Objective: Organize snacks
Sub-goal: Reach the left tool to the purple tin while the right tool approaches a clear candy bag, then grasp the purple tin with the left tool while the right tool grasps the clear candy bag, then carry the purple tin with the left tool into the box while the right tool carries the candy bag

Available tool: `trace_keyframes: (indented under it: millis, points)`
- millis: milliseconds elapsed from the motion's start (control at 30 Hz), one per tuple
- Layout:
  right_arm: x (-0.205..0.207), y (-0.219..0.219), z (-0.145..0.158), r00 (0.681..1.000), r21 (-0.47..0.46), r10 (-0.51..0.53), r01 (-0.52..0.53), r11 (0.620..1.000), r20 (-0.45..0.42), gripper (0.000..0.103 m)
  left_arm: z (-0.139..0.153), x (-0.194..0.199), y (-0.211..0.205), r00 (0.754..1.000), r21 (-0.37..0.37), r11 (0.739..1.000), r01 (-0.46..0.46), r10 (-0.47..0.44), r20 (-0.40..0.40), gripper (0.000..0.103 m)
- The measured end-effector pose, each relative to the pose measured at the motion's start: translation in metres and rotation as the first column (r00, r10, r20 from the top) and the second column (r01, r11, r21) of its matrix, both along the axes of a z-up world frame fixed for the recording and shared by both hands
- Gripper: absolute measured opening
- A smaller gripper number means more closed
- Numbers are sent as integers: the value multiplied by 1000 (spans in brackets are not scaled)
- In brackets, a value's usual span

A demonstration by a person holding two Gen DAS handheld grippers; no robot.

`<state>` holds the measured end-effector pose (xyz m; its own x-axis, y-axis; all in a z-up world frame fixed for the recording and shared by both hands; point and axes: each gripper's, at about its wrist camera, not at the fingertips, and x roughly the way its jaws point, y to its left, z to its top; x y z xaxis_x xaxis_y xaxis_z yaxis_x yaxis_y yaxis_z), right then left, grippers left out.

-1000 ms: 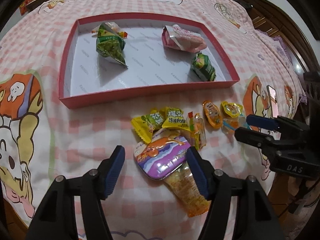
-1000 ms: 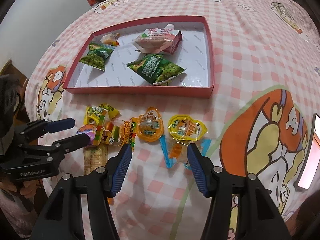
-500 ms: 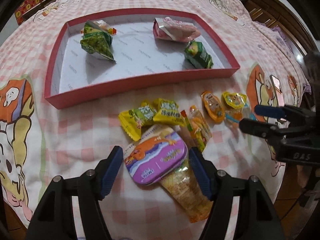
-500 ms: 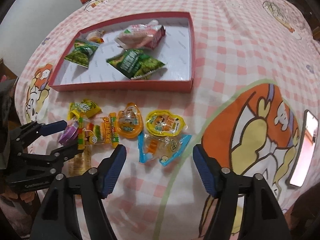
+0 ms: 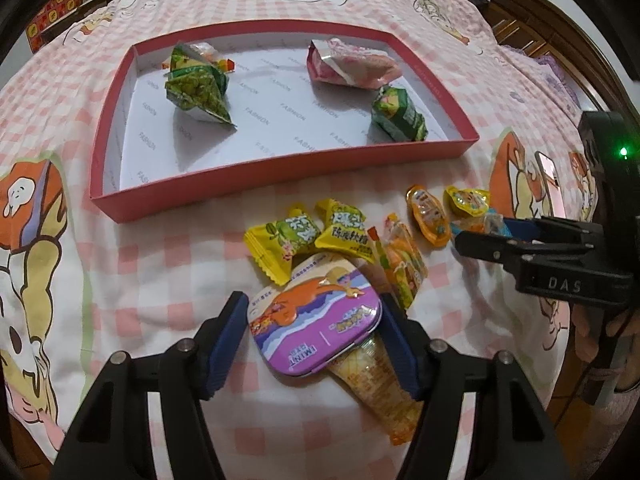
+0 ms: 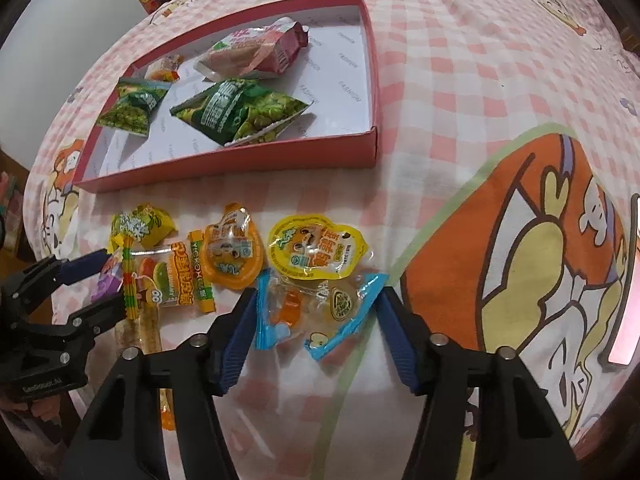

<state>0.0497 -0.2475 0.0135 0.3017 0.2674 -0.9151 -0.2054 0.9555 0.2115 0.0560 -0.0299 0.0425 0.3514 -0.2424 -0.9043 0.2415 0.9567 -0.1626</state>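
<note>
Your left gripper [image 5: 314,332] is straddling the purple mint tin [image 5: 316,320] — jaws closing, one pad on each side of the tin. The pad on the right of that view looks like it's at the tin's edge, while the other one still shows a sliver of cloth beside it, so it isn't clamped. The tin lies on top of a long clear orange-tinted snack bag [image 5: 380,384], with two yellow candy packets [image 5: 308,236] just past it.

Your right gripper [image 6: 316,320] is doing the same thing over the clear blue-edged packet [image 6: 316,312]: jaws closing around it. The blue corners sit right by the pads, but I honestly can't tell if they're pressing yet. Just beyond it are the yellow jelly cup [image 6: 316,252] and the orange jelly cup [image 6: 230,252], side by side, with a burger gummy pack [image 6: 172,280] next to those.

The red tray [image 5: 280,168] is further up the pink checked cloth [image 6: 460,80] — it's holding two green pea bags [image 6: 240,112], a pink packet [image 6: 252,52] and a small orange-wrapped piece [image 6: 162,70] in the far corner. All the loose snacks are lined up on the cloth just in front of the tray's near wall.
</note>
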Motion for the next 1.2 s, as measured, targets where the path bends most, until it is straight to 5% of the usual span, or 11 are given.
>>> trace_keyframes:
  millis: [233,733,1200]
  points:
    - [-6,-12,10,1000,32,-9,9,999,10,42,10,-5,1,999,33,999,8,-9,48,68]
    - [-25,13,42,994,29,94,-96,995,58,41,47,-12,15,994,40,999,8,-13,108,68]
    - [2,25,70,990,40,88,-93,995,110,41,57,44,37,993,79,994,-74,65,102,68]
